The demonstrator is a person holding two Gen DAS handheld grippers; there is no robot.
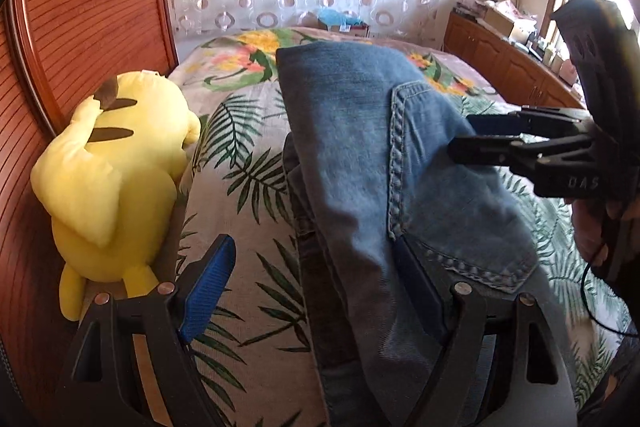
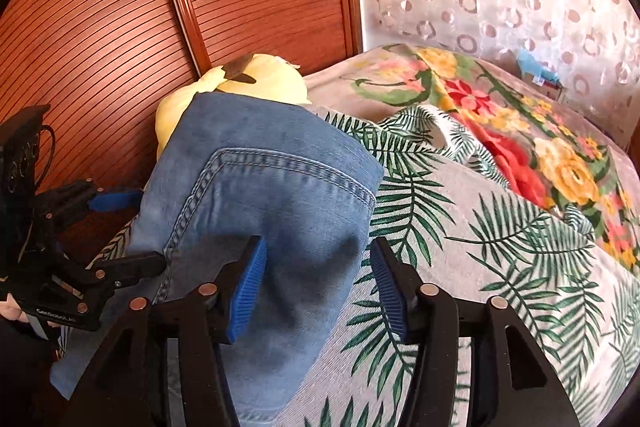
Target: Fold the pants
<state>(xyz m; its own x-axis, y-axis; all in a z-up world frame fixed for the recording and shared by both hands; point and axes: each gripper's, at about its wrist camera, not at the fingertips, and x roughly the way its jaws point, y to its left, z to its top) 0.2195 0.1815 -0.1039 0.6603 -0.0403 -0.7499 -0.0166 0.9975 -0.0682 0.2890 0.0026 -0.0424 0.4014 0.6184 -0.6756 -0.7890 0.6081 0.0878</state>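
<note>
The folded blue jeans (image 1: 372, 163) lie on the leaf-print bed cover, back pocket up; they also show in the right wrist view (image 2: 264, 203). My left gripper (image 1: 316, 287) is open, its jaws wide apart over the near end of the jeans, with one blue pad (image 1: 208, 291) over the cover. My right gripper (image 2: 316, 283) is open, its jaws astride the near right edge of the jeans. In the left wrist view the right gripper (image 1: 464, 137) comes in from the right, over the pocket. In the right wrist view the left gripper (image 2: 132, 231) sits at the jeans' left edge.
A yellow plush toy (image 1: 112, 179) lies against the wooden headboard (image 1: 80, 27) left of the jeans. A floral blanket (image 2: 520, 131) lies crumpled at the far right of the bed. A wooden cabinet (image 1: 504, 63) with clutter stands along the wall.
</note>
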